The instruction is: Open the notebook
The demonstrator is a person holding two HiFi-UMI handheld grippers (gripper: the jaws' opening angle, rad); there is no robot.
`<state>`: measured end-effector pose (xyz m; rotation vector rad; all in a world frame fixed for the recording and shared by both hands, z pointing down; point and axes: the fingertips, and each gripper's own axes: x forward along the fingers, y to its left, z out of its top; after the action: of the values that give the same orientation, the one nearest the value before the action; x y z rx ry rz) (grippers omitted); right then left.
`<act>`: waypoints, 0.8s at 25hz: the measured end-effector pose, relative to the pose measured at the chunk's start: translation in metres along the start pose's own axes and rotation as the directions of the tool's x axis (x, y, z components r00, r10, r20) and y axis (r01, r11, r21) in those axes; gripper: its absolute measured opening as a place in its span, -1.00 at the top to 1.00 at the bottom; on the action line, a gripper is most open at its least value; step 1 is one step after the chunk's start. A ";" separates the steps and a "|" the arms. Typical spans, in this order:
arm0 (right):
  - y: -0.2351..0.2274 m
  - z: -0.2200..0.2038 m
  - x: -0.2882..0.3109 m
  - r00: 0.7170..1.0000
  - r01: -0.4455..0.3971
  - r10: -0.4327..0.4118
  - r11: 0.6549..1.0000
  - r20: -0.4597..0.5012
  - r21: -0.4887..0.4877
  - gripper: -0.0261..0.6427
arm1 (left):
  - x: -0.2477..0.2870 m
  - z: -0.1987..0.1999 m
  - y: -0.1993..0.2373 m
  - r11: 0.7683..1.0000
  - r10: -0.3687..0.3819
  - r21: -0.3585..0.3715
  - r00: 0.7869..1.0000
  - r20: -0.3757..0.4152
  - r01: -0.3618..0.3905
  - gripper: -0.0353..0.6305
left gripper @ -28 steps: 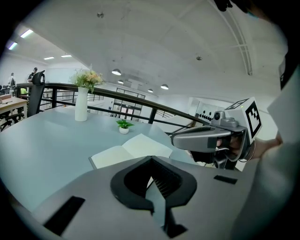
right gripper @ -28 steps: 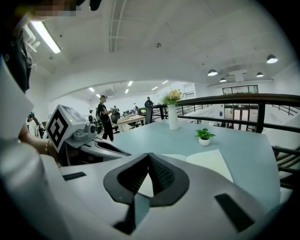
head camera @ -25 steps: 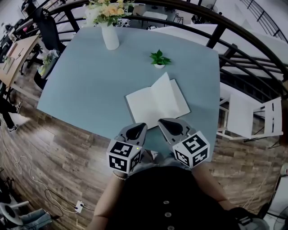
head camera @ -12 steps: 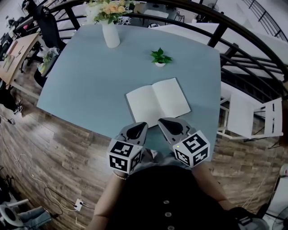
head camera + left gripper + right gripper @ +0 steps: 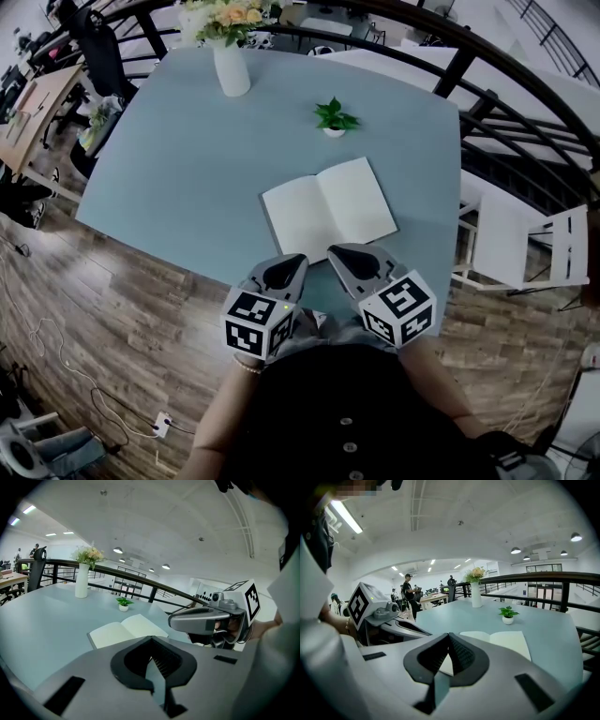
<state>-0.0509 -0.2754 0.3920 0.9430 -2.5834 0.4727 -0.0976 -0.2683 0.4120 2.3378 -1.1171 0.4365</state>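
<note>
The notebook (image 5: 328,212) lies open and flat on the pale blue table (image 5: 206,159), blank cream pages up; it also shows in the left gripper view (image 5: 125,628) and the right gripper view (image 5: 502,641). My left gripper (image 5: 292,262) and right gripper (image 5: 336,255) hover side by side at the table's near edge, just short of the notebook. Both are shut with nothing between their jaws. Neither touches the notebook.
A small potted plant (image 5: 333,118) stands beyond the notebook, and a white vase of flowers (image 5: 230,64) at the table's far edge. A black railing (image 5: 487,94) runs behind and to the right. A white chair (image 5: 530,246) stands to the right of the table.
A second ago the notebook's right-hand page stood raised in mid-turn; it has dropped flat. Both grippers stayed where they were.
</note>
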 end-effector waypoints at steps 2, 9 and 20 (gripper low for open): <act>0.000 -0.001 0.000 1.000 -0.001 0.001 1.000 -0.003 -0.004 0.91 | 0.000 -0.002 -0.001 1.000 -0.002 -0.003 1.000 -0.005 0.002 0.84; 0.001 -0.004 0.000 1.000 -0.003 0.003 1.000 -0.011 -0.013 0.91 | 0.001 -0.003 -0.003 1.000 0.000 0.006 1.000 -0.014 0.001 0.84; 0.004 -0.008 0.000 1.000 -0.015 0.014 1.000 -0.025 -0.026 0.91 | 0.002 -0.007 -0.005 1.000 0.005 -0.001 1.000 -0.023 -0.005 0.84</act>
<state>-0.0517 -0.2688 0.3985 0.9046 -2.5690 0.4506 -0.0933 -0.2627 0.4171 2.3240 -1.1129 0.4636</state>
